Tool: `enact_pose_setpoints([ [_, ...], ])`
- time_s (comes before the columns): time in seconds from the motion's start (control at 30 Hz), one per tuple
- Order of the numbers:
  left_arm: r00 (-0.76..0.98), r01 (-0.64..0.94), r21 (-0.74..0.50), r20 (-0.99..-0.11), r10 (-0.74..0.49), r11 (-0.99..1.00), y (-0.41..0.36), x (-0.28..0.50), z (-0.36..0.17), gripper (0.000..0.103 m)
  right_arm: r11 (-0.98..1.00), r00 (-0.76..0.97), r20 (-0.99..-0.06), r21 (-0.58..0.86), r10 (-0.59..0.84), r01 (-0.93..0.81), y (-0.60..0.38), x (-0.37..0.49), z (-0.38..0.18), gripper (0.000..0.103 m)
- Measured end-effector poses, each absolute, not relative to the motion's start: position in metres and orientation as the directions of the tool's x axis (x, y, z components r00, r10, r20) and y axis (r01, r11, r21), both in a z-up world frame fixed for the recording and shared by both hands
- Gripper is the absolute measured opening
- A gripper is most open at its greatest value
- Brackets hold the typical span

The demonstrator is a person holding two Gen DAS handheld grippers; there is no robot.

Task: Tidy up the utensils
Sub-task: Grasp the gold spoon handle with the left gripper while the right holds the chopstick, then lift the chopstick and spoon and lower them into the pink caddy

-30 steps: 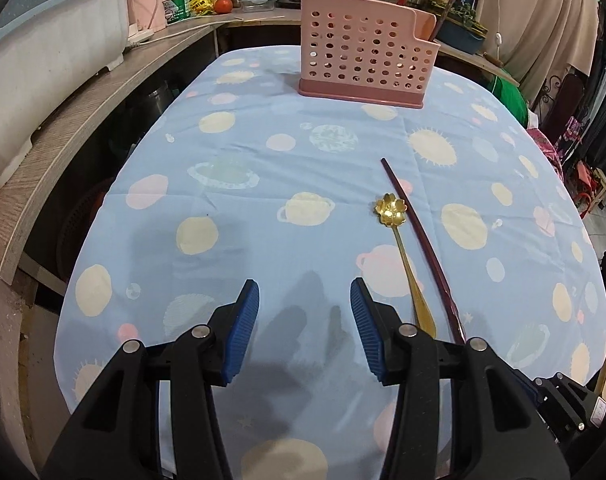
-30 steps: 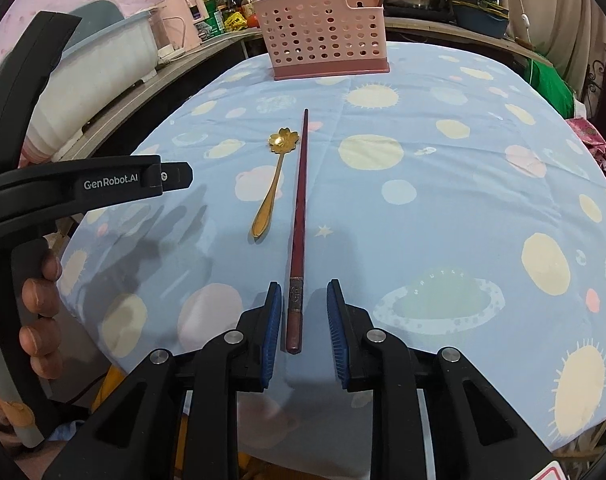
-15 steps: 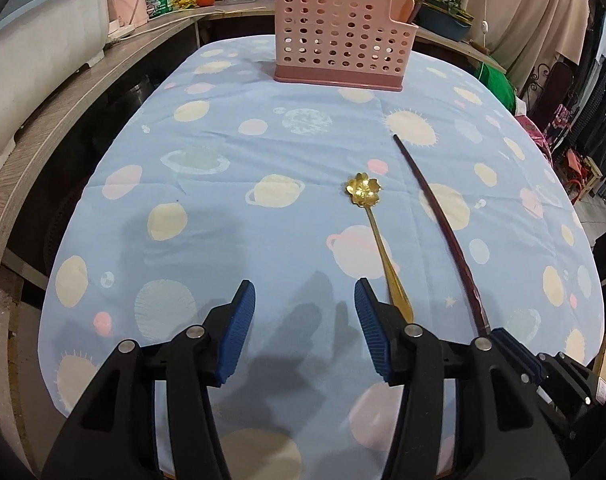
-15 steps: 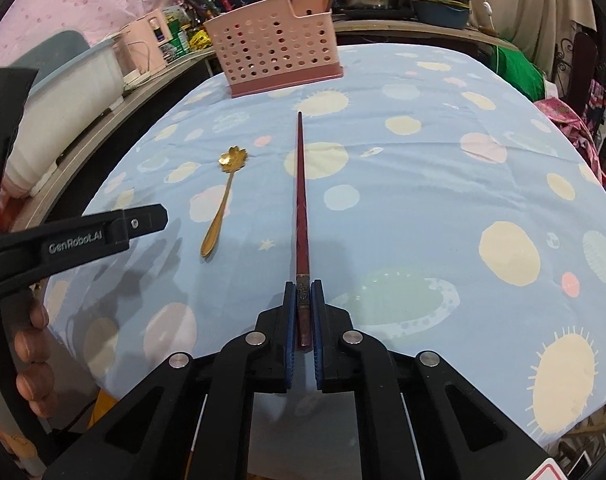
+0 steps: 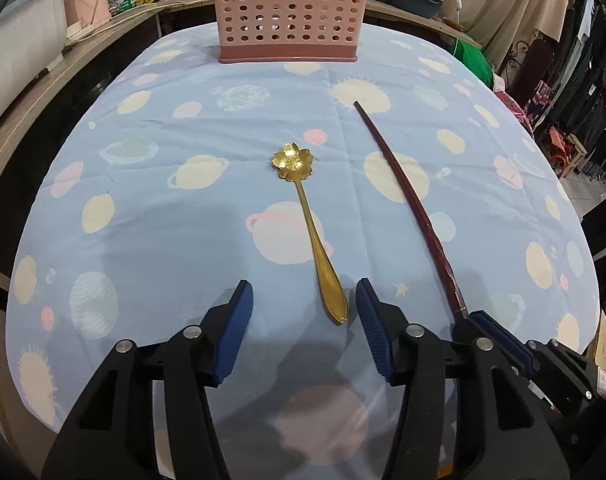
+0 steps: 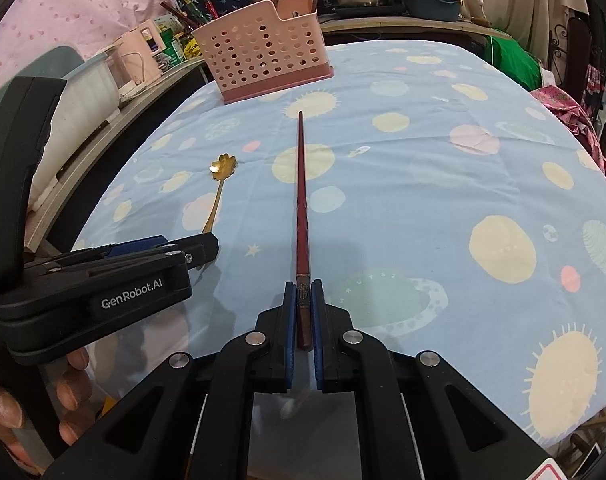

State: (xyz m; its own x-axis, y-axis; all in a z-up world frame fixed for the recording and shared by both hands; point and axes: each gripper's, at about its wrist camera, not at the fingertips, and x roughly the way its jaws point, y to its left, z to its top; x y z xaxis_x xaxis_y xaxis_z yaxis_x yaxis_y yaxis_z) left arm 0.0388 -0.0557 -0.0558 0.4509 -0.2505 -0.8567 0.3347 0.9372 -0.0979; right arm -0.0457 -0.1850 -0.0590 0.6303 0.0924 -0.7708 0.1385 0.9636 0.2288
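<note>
A gold spoon (image 5: 309,224) with a flower-shaped bowl lies on the blue tablecloth, also in the right wrist view (image 6: 219,188). My left gripper (image 5: 305,294) is open, its jaws either side of the spoon's handle end. My right gripper (image 6: 303,292) is shut on the thick end of a dark red chopstick (image 6: 301,196), which points away toward a pink perforated utensil basket (image 6: 263,62). The chopstick (image 5: 407,200) and basket (image 5: 289,10) show in the left wrist view too.
The table (image 5: 183,140) is covered by a blue cloth with planets and suns. A wooden counter (image 5: 31,92) with a white tub and pink appliances runs along the left. Pots and clutter stand behind the basket. Clothes racks are at the right.
My left gripper has moved right and forward until its open jaws straddle the spoon handle. My right gripper closed on the chopstick's end and still holds it.
</note>
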Motion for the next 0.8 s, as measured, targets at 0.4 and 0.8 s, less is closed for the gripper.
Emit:
enact_pose_setpoints([
  [0.4, 0.429, 0.351, -0.141, -0.854, -0.293, 0.926, -0.051, 0.036, -0.046, 0.011, 0.963, 0.629, -0.772, 0.232, 0.094, 0.141, -0.186, -0.047, -0.056, 0.007],
  [0.8, 0.536, 0.315, -0.170, -0.780, -0.323, 0.934, -0.033, 0.052, 0.014, 0.009, 0.955, 0.710, -0.699, 0.262, 0.089, 0.139, -0.196, -0.039, -0.002, 0.007],
])
